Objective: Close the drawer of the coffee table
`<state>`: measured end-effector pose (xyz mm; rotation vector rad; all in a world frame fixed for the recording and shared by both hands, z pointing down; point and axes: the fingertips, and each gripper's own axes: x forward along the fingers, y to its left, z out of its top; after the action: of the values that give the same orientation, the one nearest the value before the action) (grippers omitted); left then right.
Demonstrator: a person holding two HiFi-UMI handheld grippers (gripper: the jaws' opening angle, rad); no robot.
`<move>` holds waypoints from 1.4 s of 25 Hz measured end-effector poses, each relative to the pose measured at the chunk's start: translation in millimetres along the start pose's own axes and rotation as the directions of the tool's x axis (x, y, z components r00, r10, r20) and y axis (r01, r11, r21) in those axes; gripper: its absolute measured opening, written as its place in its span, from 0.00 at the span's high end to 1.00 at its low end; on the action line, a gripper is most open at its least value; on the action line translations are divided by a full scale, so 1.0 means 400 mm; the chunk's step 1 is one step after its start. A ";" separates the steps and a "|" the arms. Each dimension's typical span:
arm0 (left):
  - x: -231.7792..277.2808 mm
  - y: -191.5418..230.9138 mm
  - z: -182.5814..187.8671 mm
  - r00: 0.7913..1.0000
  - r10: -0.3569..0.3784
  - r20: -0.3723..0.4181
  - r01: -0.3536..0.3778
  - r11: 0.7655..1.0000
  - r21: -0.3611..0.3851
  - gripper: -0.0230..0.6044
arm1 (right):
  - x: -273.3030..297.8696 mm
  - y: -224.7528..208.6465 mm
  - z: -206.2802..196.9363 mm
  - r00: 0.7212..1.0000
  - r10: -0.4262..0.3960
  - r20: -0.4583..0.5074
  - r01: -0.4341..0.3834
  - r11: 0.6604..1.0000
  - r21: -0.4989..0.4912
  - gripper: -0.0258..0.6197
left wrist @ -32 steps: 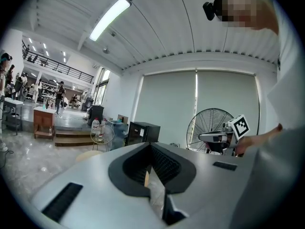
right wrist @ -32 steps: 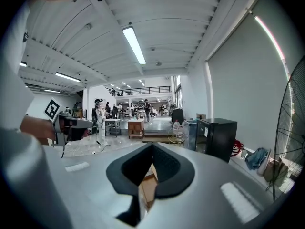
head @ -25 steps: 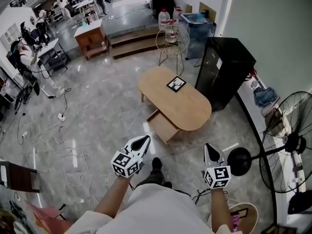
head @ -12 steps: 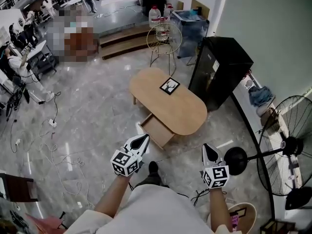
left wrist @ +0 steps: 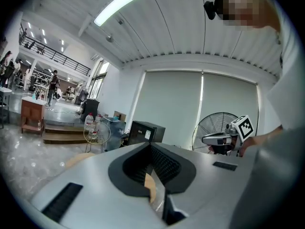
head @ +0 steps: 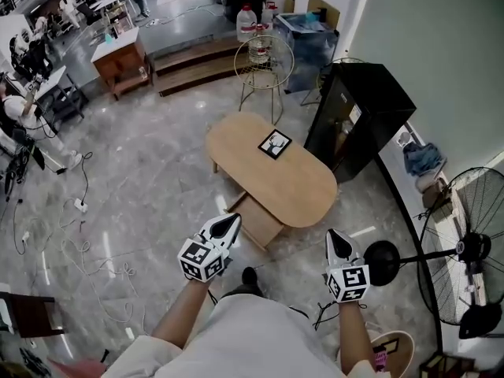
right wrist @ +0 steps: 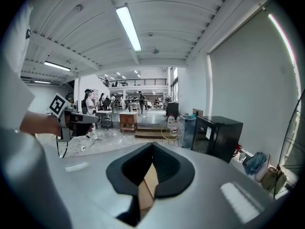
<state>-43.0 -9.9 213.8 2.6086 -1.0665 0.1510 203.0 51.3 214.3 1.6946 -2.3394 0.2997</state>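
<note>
– As the person walks up, what has changed since a second ago?
– The coffee table (head: 272, 176) now lies nearer in the head view. Its drawer (head: 256, 220) stays pulled out on the near side, just ahead of the left gripper (head: 231, 222).
– And the jaws?
– On the left gripper and the right gripper (head: 339, 239) alike, the jaws are pressed together and hold nothing. Neither touches the drawer, so the push has probably not begun.

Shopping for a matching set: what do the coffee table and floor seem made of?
Coffee table: light wood or wood veneer, matt, judging by its even tan surface. Floor: polished stone or marble-look tile, with grey veining and glossy reflections.
</note>
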 end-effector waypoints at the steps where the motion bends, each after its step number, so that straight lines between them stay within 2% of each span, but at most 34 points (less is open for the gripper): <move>1: 0.005 0.015 0.004 1.000 -0.002 -0.002 0.002 1.000 0.000 0.95 | 0.014 0.002 0.005 1.000 -0.002 -0.001 0.002 1.000 0.000 0.94; 7: 0.042 0.093 0.015 1.000 -0.014 -0.005 0.014 1.000 -0.004 0.95 | 0.092 0.014 0.010 1.000 -0.008 -0.023 0.008 1.000 -0.010 0.94; 17: 0.076 0.171 0.006 1.000 0.018 -0.003 -0.019 0.999 -0.032 0.95 | 0.174 0.003 0.028 0.999 0.011 -0.051 -0.014 0.998 -0.064 0.94; 25: 0.121 0.182 0.001 0.995 0.099 -0.007 -0.100 0.994 -0.040 0.95 | 0.246 -0.050 0.033 0.994 0.093 -0.062 -0.097 0.992 -0.074 0.94; 30: 0.152 0.161 -0.004 0.984 0.177 -0.011 -0.178 0.982 -0.058 0.95 | 0.276 -0.094 0.031 0.981 0.168 -0.096 -0.180 0.974 -0.136 0.94; 35: 0.187 0.135 -0.008 0.972 0.236 -0.013 -0.237 0.969 -0.076 0.95 | 0.314 -0.159 0.031 0.966 0.233 -0.116 -0.247 0.959 -0.137 0.94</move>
<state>-26.9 -94.8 246.6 2.4053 -1.3525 0.1651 224.9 -85.3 242.9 1.2990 -2.4281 0.2357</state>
